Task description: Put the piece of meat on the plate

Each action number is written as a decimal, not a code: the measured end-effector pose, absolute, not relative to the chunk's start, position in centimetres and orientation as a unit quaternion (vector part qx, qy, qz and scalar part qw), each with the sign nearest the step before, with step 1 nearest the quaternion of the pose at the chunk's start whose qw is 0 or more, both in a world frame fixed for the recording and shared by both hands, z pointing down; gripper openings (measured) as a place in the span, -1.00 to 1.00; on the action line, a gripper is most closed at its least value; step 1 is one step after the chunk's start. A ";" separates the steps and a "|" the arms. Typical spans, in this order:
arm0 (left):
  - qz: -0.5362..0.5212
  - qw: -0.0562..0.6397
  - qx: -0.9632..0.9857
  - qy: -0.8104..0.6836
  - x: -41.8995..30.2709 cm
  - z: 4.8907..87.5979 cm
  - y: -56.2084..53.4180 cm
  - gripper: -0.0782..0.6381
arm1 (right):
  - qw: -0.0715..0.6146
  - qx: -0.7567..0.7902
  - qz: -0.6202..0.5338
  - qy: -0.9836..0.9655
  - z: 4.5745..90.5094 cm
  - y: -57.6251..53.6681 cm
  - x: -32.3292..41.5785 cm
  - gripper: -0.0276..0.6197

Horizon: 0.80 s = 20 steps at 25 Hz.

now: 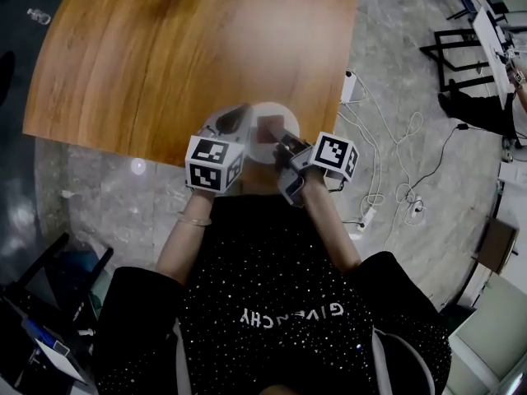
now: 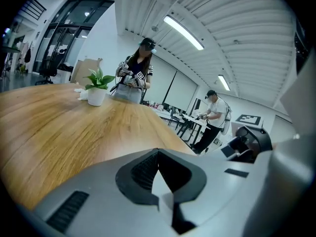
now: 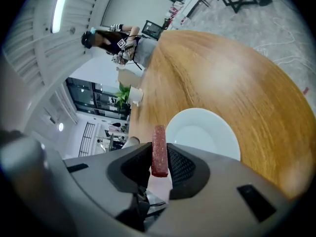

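A white plate (image 1: 262, 108) (image 3: 202, 132) lies on the wooden table near its front edge. My right gripper (image 1: 276, 135) (image 3: 159, 163) is shut on the piece of meat (image 1: 268, 130) (image 3: 159, 151), a flat dark-red slab held on edge between the pads. The meat hangs over the plate's near rim. Whether it touches the plate cannot be told. My left gripper (image 1: 233, 121) (image 2: 160, 181) is beside the plate's left edge with its jaws together and nothing between them.
The table (image 1: 165, 56) stretches away from the plate, with a small potted plant (image 2: 97, 89) (image 3: 132, 96) at its far side. Power cables (image 1: 387, 171) lie on the floor to the right. Two people stand in the background of the left gripper view.
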<state>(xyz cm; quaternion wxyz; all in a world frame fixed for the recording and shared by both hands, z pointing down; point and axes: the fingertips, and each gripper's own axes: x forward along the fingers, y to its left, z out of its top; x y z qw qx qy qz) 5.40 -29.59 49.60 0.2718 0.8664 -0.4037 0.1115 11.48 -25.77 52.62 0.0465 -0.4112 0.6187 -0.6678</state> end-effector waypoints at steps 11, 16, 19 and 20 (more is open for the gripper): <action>0.106 0.261 0.853 -0.439 4.4 50.5 -29.4 -0.76 | -0.050 -0.411 -0.638 0.650 55.0 -25.2 10.3 -0.61; 0.107 0.254 0.855 -0.440 4.5 49.8 -28.8 -0.76 | -0.053 -0.417 -0.638 0.645 55.2 -25.6 10.5 -0.61; 0.107 0.250 0.855 -0.441 4.6 49.6 -28.5 -0.76 | -0.062 -0.420 -0.639 0.641 55.3 -25.3 10.5 -0.61; 0.107 0.249 0.856 -0.441 4.7 49.5 -28.5 -0.76 | -0.065 -0.421 -0.639 0.640 55.4 -25.3 10.6 -0.60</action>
